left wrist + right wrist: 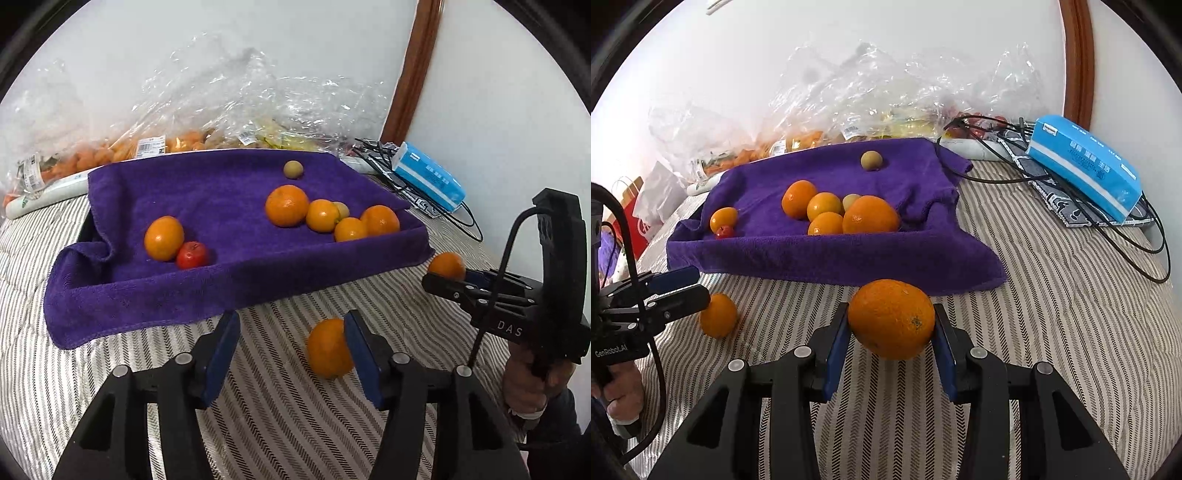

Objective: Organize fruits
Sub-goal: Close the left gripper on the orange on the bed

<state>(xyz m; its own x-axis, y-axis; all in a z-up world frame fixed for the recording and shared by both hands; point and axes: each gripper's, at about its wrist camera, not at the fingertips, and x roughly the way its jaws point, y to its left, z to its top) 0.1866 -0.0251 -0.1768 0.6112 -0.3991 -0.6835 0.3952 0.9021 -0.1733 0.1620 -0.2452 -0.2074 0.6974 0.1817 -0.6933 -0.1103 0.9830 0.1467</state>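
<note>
A purple towel-lined tray (827,254) holds several oranges on a striped bed (1052,295). The right gripper (891,332) clamps 1 orange (891,319); the left gripper (291,354) stands open, 1 loose orange (327,349) against its right finger.

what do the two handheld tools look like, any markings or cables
Both are black plastic with blue pads. The left tool reads "GenRobot.AI", with a black cable looping over it. The right tool reads "DAS", also black-cabled; a dark sleeve shows below.
</note>
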